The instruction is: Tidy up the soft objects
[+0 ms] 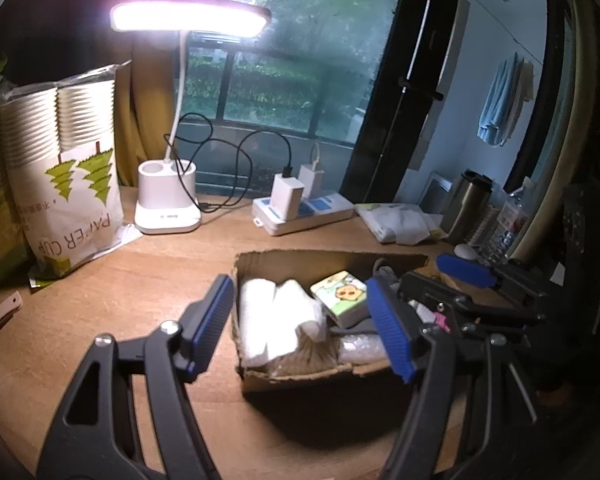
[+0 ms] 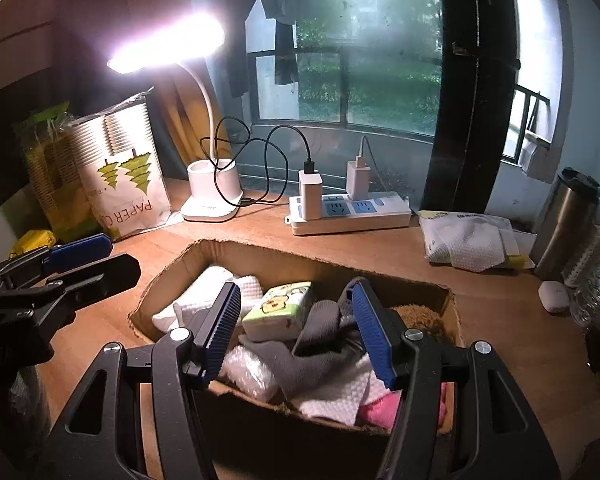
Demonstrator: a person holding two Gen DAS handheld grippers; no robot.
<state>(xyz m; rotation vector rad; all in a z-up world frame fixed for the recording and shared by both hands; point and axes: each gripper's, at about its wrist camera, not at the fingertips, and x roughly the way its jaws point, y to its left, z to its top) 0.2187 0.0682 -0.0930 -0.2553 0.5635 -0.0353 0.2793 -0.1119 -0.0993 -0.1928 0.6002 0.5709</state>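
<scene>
An open cardboard box [image 1: 300, 258] [image 2: 268, 258] sits on the wooden desk. It holds white rolled towels [image 1: 278, 320] [image 2: 204, 292], a tissue pack with a cartoon face [image 1: 342, 296] [image 2: 278, 312], a grey sock [image 2: 300, 344], bubble wrap [image 2: 248, 374], a white waffle cloth [image 2: 336, 396] and a pink cloth [image 2: 384, 410]. My left gripper [image 1: 302, 326] is open and empty, over the box's near left side. My right gripper [image 2: 296, 330] is open and empty, above the box's contents; it also shows in the left wrist view [image 1: 420, 284].
A lit desk lamp [image 1: 168, 208] [image 2: 212, 196], a paper cup bag [image 1: 72, 184] [image 2: 128, 184] and a power strip with chargers [image 1: 304, 210] [image 2: 350, 212] stand behind the box. A folded white cloth [image 2: 468, 244], a steel tumbler [image 2: 568, 224] and a small white case [image 2: 554, 296] lie right.
</scene>
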